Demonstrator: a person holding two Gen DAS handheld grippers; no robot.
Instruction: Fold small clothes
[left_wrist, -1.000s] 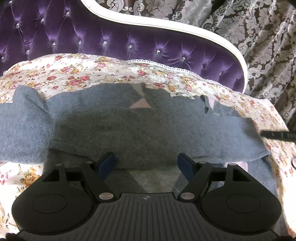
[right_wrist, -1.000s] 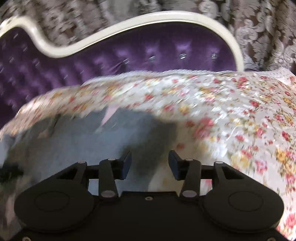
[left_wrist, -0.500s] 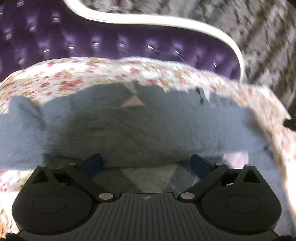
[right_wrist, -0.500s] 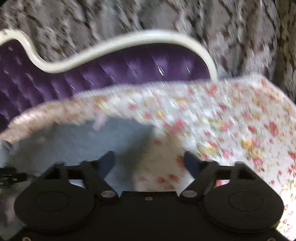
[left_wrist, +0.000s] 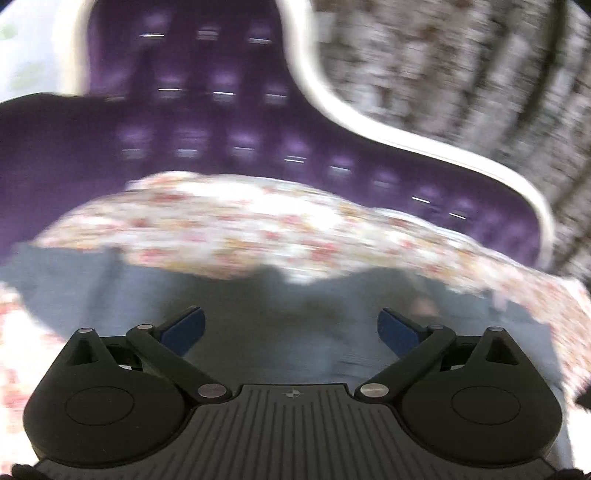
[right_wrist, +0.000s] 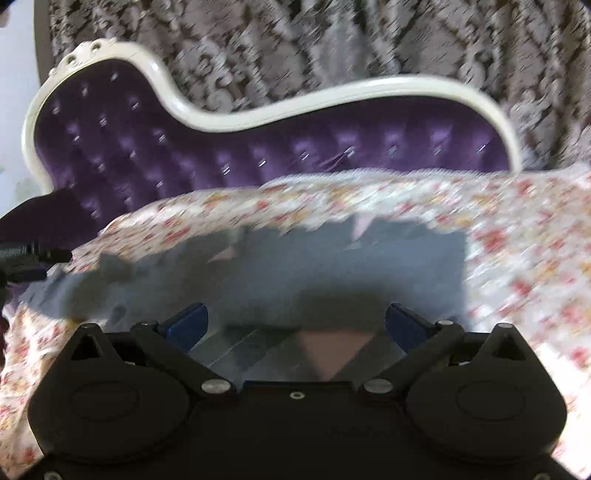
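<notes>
Now both grippers spread wide, empty, above the grey sweater (right_wrist: 332, 266).
Sweater lies on floral bed cover (right_wrist: 517, 229), long axis left-right; right gripper (right_wrist: 296, 321) nearer than left gripper (left_wrist: 290, 326), its folded edge just ahead.

- The left wrist view looks forward past its own fingers (left_wrist: 183, 329), low and close over the grey sweater (left_wrist: 288, 317), facing the purple sofa back (left_wrist: 221, 122).
- The right wrist view sits just as low over the sweater (right_wrist: 295, 273), facing the same backrest (right_wrist: 258, 155).
- Both views share the sweater, the floral cover (left_wrist: 258, 221) (right_wrist: 517, 240), the backrest and the patterned curtain (left_wrist: 461, 74) (right_wrist: 332, 44).
</notes>
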